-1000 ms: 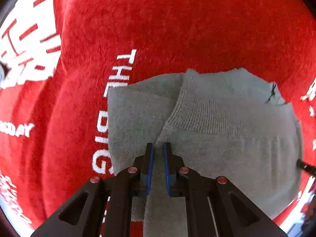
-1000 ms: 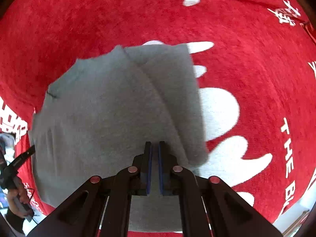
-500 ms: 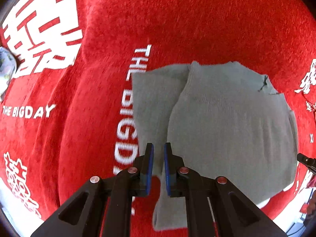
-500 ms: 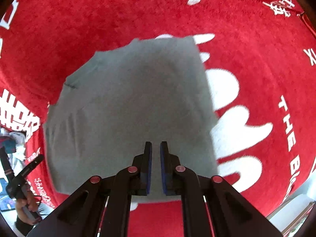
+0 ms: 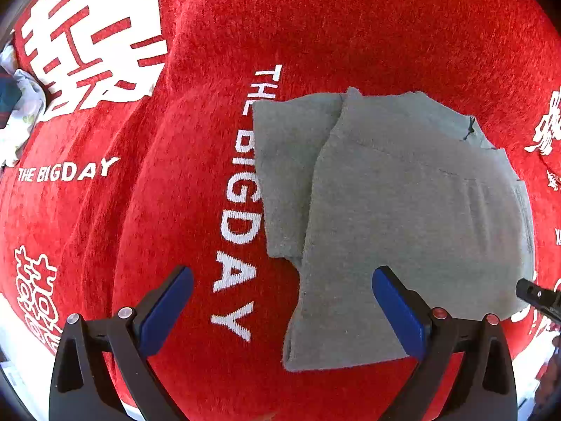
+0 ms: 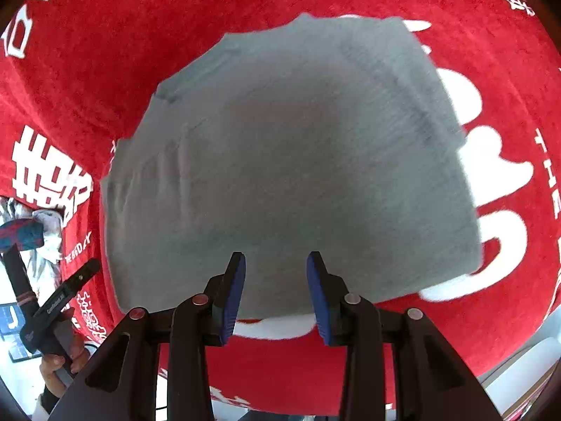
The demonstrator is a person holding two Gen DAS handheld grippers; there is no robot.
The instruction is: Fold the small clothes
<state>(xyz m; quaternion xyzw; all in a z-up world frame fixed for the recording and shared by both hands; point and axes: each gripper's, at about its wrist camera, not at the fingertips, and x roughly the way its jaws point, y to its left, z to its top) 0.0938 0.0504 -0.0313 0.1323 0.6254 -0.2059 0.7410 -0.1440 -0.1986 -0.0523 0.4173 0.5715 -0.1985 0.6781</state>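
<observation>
Both tongs let go and lifted, left tongs (image 5: pixel 282 293) and right tongs (image 6: pixel 276 280) opening, empty, grey garment (image 5: pixel 403 217) folded flat

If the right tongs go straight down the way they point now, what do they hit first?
Most likely the grey garment lying folded on the red cloth. The right tongs, jaws opening and holding nothing, point at its near edge; depth is unclear.

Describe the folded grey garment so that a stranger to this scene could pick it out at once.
Start from the red cloth with white lettering that covers the whole surface. The grey garment lies flat on it, beside the words THE BIG DAY. It is the only plain grey knit there, folded into a rough rectangle with one layer overlapping another.
</observation>
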